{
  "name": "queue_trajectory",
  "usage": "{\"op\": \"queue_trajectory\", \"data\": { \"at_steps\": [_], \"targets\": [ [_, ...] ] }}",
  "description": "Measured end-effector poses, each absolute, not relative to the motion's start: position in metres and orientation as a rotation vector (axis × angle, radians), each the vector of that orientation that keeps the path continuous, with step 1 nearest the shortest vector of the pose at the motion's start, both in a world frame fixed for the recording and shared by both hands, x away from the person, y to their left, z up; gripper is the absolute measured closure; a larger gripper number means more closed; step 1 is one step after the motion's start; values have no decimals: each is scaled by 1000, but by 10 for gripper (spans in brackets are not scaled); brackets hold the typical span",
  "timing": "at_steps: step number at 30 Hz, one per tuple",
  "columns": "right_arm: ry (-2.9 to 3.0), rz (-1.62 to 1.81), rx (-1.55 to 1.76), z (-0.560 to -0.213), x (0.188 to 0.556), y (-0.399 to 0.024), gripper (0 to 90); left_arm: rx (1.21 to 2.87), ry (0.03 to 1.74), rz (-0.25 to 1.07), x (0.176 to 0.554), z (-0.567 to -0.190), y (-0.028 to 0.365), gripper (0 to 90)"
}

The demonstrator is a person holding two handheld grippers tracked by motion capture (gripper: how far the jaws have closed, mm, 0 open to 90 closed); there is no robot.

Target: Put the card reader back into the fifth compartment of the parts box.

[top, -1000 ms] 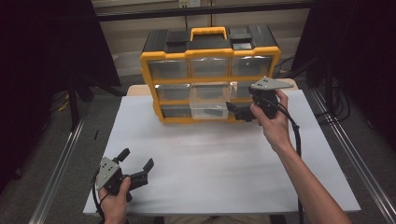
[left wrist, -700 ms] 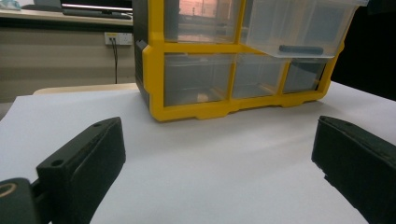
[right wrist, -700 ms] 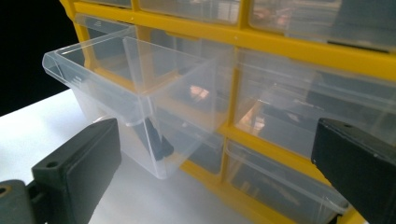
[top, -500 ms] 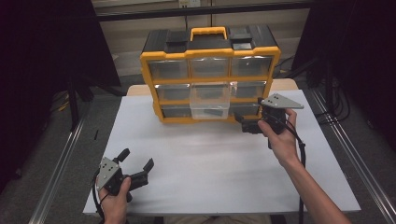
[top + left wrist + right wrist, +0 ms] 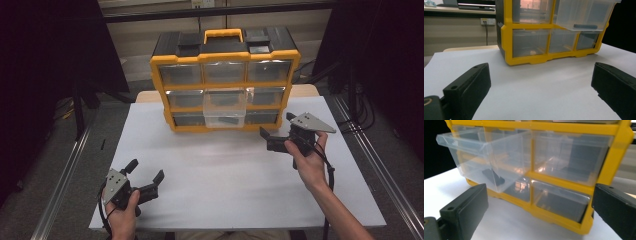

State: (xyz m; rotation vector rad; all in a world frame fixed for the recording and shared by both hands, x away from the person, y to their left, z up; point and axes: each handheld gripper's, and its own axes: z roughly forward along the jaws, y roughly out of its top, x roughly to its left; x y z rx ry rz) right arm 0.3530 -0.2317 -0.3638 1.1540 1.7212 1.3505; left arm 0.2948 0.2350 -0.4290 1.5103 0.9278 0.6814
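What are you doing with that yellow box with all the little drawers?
A person sits at a white table with a gripper in each hand. The yellow drawer box stands at the far side, and its clear middle drawer is pulled out partway. The right gripper is held near the box's lower right corner, jaws open and holding nothing. The left gripper rests open near the front edge of the table, far from the box.

I see a yellow-framed organizer (image 5: 225, 80), black top with yellow handle, standing upright at the table's far edge. Nine clear drawers, three rows. Middle drawer (image 5: 224, 111) of the middle row is pulled out, tipping forward slightly, with a dark piece (image 5: 493, 177) inside.
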Motion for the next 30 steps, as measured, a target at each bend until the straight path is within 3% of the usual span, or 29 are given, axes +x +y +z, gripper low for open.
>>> {"op": "queue_trajectory", "data": {
  "at_steps": [30],
  "targets": [
    [1631,1289,1223,-403,297,-270,9,1505,937,692,292,-428,236,29]
  ]
}}
